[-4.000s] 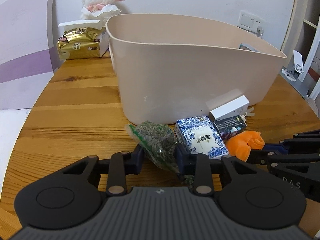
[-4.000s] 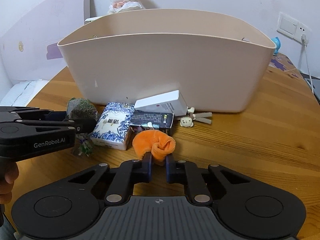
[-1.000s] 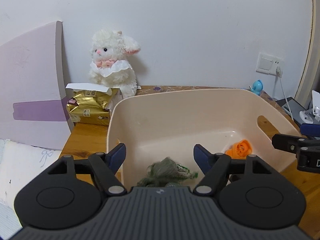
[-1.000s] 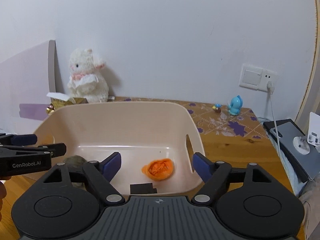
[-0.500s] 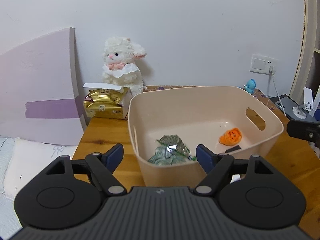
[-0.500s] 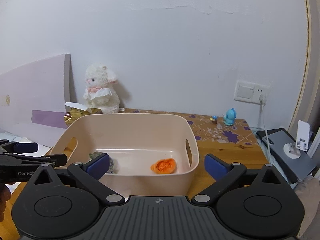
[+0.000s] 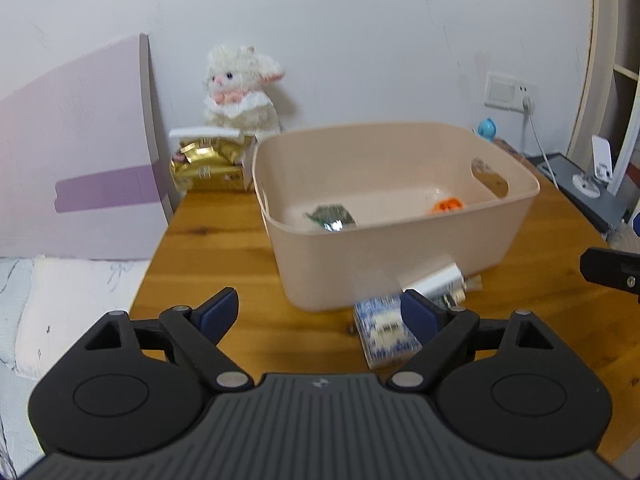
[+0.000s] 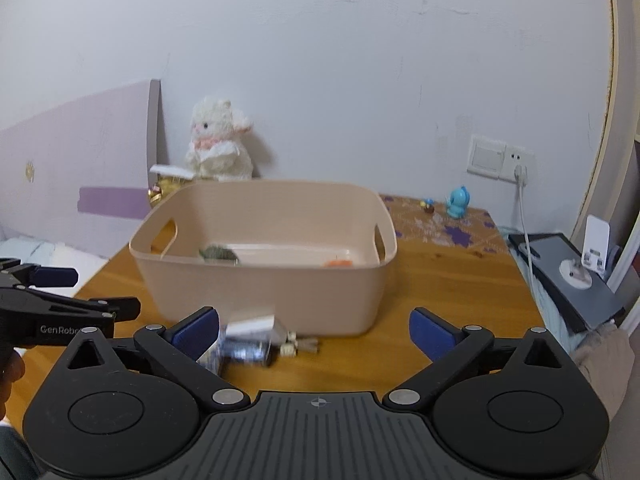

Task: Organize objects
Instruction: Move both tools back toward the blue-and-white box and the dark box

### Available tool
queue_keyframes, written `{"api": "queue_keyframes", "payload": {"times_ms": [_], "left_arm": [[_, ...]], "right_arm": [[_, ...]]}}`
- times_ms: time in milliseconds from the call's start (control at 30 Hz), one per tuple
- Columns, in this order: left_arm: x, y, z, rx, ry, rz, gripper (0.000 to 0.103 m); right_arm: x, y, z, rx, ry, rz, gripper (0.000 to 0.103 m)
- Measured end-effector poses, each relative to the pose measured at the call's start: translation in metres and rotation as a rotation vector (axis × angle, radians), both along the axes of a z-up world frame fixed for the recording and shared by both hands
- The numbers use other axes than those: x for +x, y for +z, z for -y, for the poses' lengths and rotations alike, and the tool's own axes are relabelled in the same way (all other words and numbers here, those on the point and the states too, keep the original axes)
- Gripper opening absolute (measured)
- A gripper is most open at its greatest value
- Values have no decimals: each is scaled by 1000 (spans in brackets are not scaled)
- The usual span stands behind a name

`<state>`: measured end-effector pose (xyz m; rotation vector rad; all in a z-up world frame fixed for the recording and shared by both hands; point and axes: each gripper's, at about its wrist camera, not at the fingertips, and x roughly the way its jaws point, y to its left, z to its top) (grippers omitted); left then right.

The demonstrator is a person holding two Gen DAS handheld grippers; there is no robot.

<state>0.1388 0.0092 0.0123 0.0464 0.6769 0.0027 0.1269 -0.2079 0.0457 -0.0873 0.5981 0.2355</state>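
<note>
Both grippers, left point(image 7: 320, 314) and right point(image 8: 314, 330), hang low in frame with jaws apart, empty; the bin point(image 8: 264, 296) at centre holds a green packet point(image 7: 330, 216) and orange cloth point(image 7: 448, 205).

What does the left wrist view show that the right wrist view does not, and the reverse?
Only the left wrist view shows the gold tissue pack almost whole. Only the right wrist view shows the left gripper from the side, open, and both bin handle holes. Both show the beige bin holding the green packet and orange item, the white plush lamb, and the blue patterned box outside.
</note>
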Motion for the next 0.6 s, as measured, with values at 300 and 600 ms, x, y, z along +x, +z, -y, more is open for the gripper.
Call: {"api": "queue_keyframes", "payload": {"times_ms": [300,600], "left_arm": [[-4,-31,7,-8,-15,-92,89],[7,-61,13,-38,-47,-166,89]], "right_arm": [[-3,-35,14,-24,-14,-112,103],[11,-72,16,-53,-23,-217,103]]}}
